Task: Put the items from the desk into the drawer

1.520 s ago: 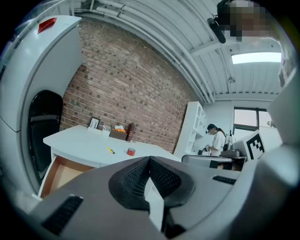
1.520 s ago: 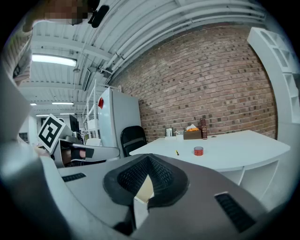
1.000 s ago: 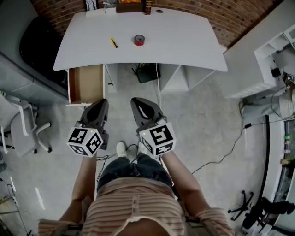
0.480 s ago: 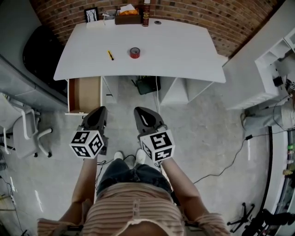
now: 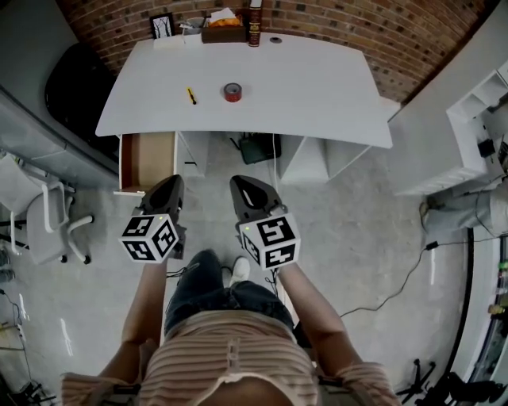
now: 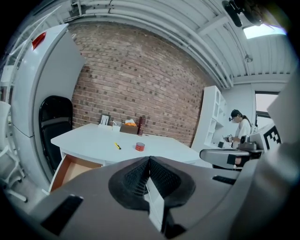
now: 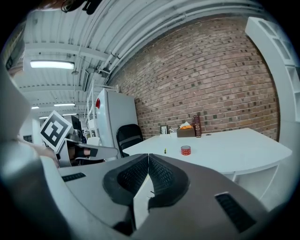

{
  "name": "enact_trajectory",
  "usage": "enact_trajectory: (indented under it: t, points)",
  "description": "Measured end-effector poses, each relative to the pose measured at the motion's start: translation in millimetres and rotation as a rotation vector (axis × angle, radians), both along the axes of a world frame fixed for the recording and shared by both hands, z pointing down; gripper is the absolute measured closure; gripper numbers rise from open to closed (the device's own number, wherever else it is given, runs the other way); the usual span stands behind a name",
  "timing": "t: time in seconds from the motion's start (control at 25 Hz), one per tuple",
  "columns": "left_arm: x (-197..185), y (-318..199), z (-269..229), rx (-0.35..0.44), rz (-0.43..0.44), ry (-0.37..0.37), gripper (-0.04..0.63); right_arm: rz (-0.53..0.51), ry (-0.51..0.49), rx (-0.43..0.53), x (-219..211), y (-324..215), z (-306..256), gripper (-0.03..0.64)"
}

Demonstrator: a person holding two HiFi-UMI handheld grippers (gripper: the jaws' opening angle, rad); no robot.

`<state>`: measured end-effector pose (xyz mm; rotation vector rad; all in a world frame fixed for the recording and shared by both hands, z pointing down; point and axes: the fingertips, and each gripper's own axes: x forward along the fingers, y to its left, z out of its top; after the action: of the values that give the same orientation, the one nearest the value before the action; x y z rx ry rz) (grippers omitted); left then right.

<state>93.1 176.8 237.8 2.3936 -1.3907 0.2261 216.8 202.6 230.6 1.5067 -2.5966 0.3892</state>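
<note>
Red brick wall (image 5: pixel 333 20) runs behind a white worktop (image 5: pixel 317 87), and pale concrete floor (image 5: pixel 349 222) spreads in front of it. On the worktop's open middle lies a red tape roll (image 5: pixel 232 92). A yellow marker (image 5: pixel 191 96) lies to its left, apart from it. Along the back edge by the wall stand a small picture frame (image 5: pixel 162 25) and a brown box (image 5: pixel 223 33) with something orange in it. A dark upright container (image 5: pixel 255 14) stands just beside the box. The drawer (image 5: pixel 147 161) under the worktop's left end is pulled out, showing its wooden inside. A black object (image 5: pixel 255 148) sits on the floor under the worktop; what it is cannot be told. A black chair (image 5: pixel 71 87) stands left of the worktop, and a white office chair (image 5: pixel 48 226) is nearer the person.

The person stands back from the worktop, with both arms held forward over the floor. The left claw (image 5: pixel 175 182) points toward the open drawer, just short of its front edge, and its jaws are pressed together with nothing between them. The right claw (image 5: pixel 240 184), near it, is likewise pressed together and carries nothing. Neither touches the red tape roll or the yellow marker, which lie well ahead of both.
</note>
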Motion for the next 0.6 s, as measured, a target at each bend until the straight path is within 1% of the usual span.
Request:
enact_trajectory:
  t: [0.08,0.16,0.32,0.6]
  points:
    - [-3.3,-6.4,3.1,-0.006,-0.009,-0.044,0.586,0.003,-0.041,0.005,-0.7,-7.8,-4.2,0.600]
    - [-7.0,-13.4,6.2,-0.014,-0.015,-0.062,0.586,0.004,-0.068,0.005,-2.8,-14.9,-5.3,0.600]
    - [-12.9,-33.0,10.6,-0.026,-0.029,-0.059,0.586,-0.001,-0.064,-0.005,-7.3,-32.0,-1.1,0.600]
    - [-12.3,-91.7,18.7,-0.021,0.003,-0.054,0.586,0.022,-0.038,-0.043,-10.1,-85.8,11.2,0.600]
